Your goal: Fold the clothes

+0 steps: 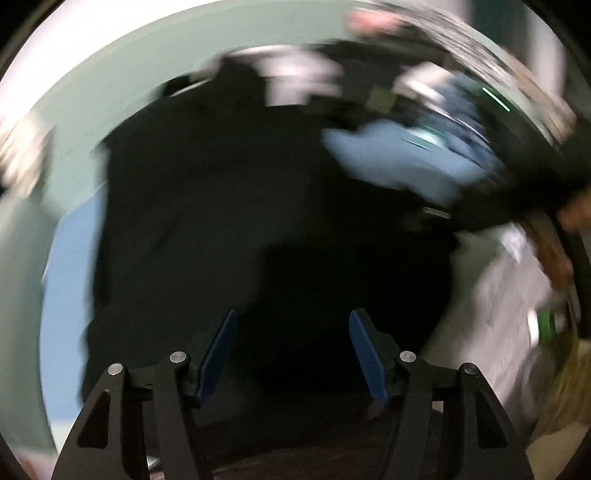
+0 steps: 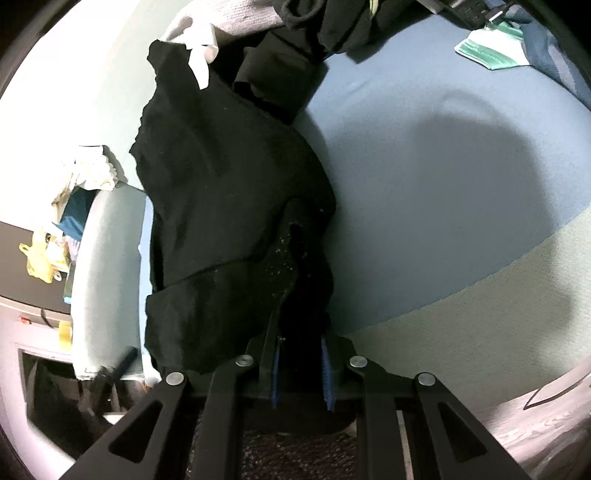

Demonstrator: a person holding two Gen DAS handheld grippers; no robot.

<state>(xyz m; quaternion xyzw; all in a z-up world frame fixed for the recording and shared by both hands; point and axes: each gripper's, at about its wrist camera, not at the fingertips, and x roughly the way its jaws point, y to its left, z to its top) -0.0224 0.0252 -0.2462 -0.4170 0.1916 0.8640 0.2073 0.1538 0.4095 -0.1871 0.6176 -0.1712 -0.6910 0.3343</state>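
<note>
A black garment (image 2: 229, 192) lies bunched on the blue bed sheet (image 2: 443, 166), running from the far pile down to my right gripper (image 2: 301, 347). That gripper's blue pads (image 2: 327, 354) press on a thick fold of the black cloth, so it is shut on it. The left wrist view is heavily blurred. There the same black garment (image 1: 221, 203) fills the middle. My left gripper (image 1: 291, 317) hangs over it with its blue pads (image 1: 221, 350) well apart, and no cloth shows pinched between them.
A pile of dark and white clothes (image 2: 295, 22) sits at the far side of the bed. A green-and-white striped item (image 2: 487, 51) lies far right. A blurred light blue cloth (image 1: 388, 155) and a pale cloth (image 1: 498, 295) show on the right. Clutter (image 2: 48, 251) sits beyond the bed's left edge.
</note>
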